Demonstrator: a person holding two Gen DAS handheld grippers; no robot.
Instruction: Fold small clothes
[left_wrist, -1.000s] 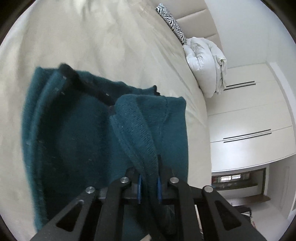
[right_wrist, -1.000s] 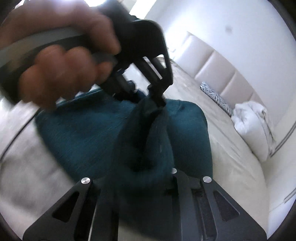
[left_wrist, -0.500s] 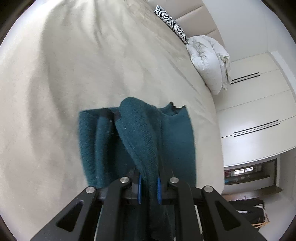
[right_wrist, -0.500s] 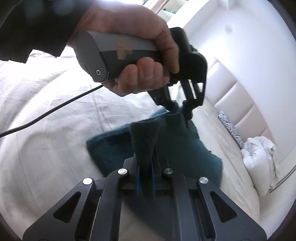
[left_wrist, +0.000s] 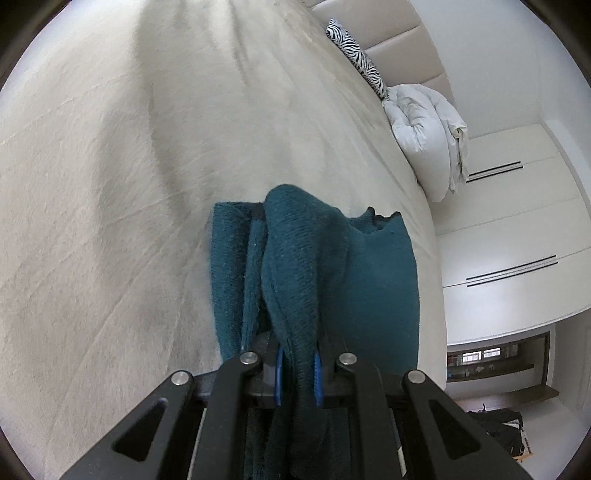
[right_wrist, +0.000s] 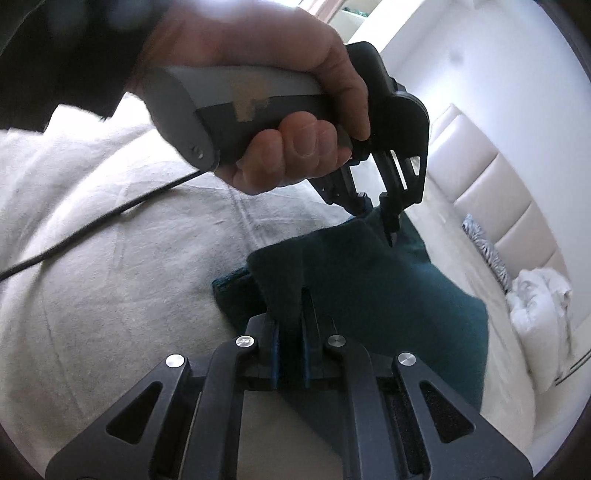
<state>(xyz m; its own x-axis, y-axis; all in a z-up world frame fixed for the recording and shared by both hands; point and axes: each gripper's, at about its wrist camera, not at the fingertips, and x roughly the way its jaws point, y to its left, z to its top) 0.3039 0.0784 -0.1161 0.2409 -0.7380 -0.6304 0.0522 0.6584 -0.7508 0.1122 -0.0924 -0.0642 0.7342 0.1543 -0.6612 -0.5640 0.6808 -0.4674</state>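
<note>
A dark teal knit garment (left_wrist: 373, 280) hangs above the cream bed. My left gripper (left_wrist: 298, 373) is shut on one top edge of it, a thick fold bulging out between the blue pads. My right gripper (right_wrist: 290, 354) is shut on another part of the garment (right_wrist: 388, 295). In the right wrist view the left gripper (right_wrist: 384, 218), held in a hand, pinches the garment's far corner. The cloth sags between the two grippers. Its lower hem is hidden from both views.
The cream bedsheet (left_wrist: 129, 184) spreads below. A zebra-print pillow (left_wrist: 356, 55) and a bundled white duvet (left_wrist: 428, 129) lie by the padded headboard. White wardrobe doors (left_wrist: 517, 236) stand to the right. A black cable (right_wrist: 92, 225) trails from the left gripper.
Both grippers have lifted the garment up off the bed. It was spread wide close under the cameras and now hangs narrower and gathered, with more bare sheet showing.
</note>
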